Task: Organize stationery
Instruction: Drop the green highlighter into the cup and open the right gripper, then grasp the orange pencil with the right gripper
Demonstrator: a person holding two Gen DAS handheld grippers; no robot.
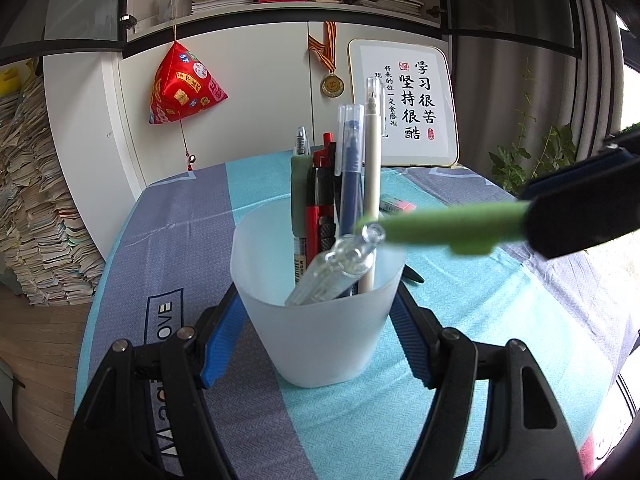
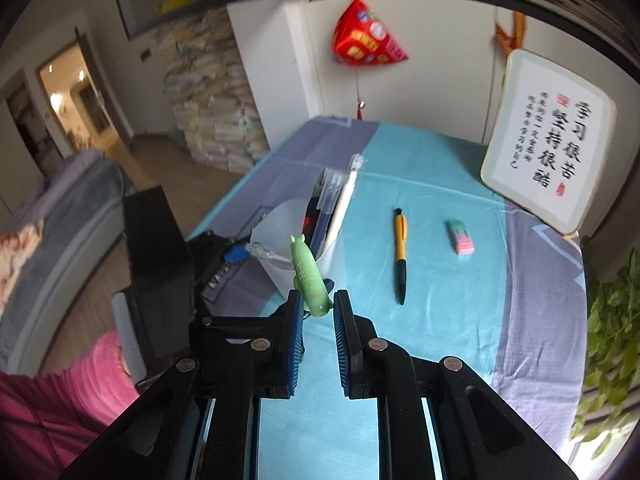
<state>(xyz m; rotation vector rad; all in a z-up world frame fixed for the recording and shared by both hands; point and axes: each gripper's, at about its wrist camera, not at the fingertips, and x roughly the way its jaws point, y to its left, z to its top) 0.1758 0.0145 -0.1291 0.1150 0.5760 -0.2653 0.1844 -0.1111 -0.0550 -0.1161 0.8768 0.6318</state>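
Observation:
A frosted white cup (image 1: 320, 320) holds several pens upright, and my left gripper (image 1: 316, 304) is shut on its sides. The cup also shows in the right wrist view (image 2: 280, 220). My right gripper (image 2: 318, 304) is shut on a green pen (image 2: 308, 276) and holds it tilted just over the cup's rim; the pen shows in the left wrist view (image 1: 440, 228) coming in from the right. A yellow and black pen (image 2: 401, 256) and a pink and green eraser (image 2: 460, 237) lie on the tablecloth to the right of the cup.
The table has a blue and grey cloth (image 1: 180, 220). A framed calligraphy board (image 1: 404, 100) leans at the back right. A plant (image 2: 612, 320) stands off the right edge. Stacked papers (image 1: 36, 200) stand on the floor at left.

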